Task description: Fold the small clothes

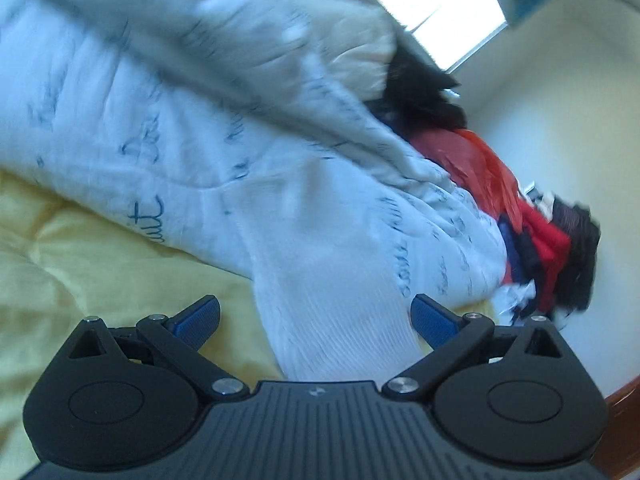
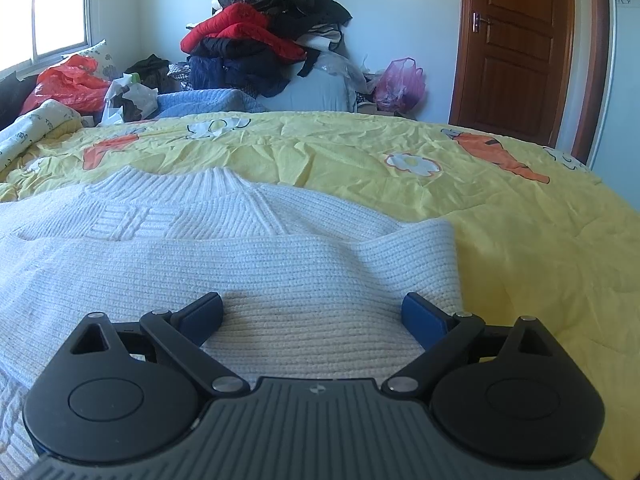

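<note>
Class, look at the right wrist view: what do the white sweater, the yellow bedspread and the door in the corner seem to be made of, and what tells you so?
White sweater: chunky knit yarn, probably wool or acrylic; ribbed rows and raised stitch panels show.
Yellow bedspread: thin woven cloth, likely cotton, matte, finely creased, with printed carrots and flowers.
Door: reddish-brown wood or wood veneer, slightly glossy, with raised panels.

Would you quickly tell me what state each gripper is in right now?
Left gripper: open, holding nothing, white sweater beneath.
Right gripper: open, holding nothing, over the sweater.
</note>
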`<state>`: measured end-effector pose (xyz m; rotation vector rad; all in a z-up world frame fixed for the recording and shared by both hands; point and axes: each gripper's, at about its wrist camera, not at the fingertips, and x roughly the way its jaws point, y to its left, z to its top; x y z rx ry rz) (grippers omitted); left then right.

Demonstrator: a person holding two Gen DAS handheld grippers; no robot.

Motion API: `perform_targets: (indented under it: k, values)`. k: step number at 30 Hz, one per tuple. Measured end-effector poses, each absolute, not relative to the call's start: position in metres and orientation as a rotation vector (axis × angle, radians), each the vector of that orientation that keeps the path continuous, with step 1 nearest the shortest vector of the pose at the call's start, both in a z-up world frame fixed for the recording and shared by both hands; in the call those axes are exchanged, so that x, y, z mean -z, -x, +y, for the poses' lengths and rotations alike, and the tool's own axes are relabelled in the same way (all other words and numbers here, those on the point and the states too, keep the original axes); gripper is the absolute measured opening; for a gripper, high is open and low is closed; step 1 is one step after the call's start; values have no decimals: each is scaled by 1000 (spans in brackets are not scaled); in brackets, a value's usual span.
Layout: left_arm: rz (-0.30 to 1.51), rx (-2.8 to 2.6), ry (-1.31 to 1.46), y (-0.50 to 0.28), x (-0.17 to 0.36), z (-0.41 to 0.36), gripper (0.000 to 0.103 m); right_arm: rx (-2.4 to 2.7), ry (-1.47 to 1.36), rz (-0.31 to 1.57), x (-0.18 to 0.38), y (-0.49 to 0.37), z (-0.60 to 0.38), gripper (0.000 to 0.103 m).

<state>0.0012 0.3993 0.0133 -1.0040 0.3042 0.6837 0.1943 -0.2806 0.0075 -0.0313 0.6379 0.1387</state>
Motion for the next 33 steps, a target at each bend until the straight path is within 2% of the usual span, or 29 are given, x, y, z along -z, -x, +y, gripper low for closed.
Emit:
perform_targets:
  k: [3,5,6,7,9,11,12,13,20,26,29,33]
  values:
    - [281,-654,1061,-7,-5,414,100,-139,32,638,-7,-195,-281,97]
    - [288,-622,1057,-13,-3,419,81,-137,34,638,-7,-195,-281,97]
    - [299,-591,1071,-16,-1,422,57,-137,34,638,-7,-195,-281,97]
    - [316,-573,1081,-19,0,423,45,-137,34,638,-7,-195,-281,97]
    - [342,-581,1065,-20,2,430,42,-138,34,638,-7,-195,-281,97]
    - [354,-603,1035,-20,2,431,31,-138,34,638,-7,-195,-281,97]
    - [368,-622,1012,-22,1,430,22,-138,34,638,-7,-195,-281,97]
    - [380,-638,988,-22,0,427,18,-138,34,638,-7,-195,-281,97]
    - [291,-663,719,-28,-54,364,13,-141,30,638,-7,-195,-282,98]
    - [236,-416,552,-74,-104,233,12,-147,18,636,-8,-195,-282,98]
    - [283,-214,450,-100,-104,146,13,-149,11,635,-8,-195,-283,98]
    - [444,-32,335,-125,-68,49,13,-157,-5,635,-8,-195,-286,99]
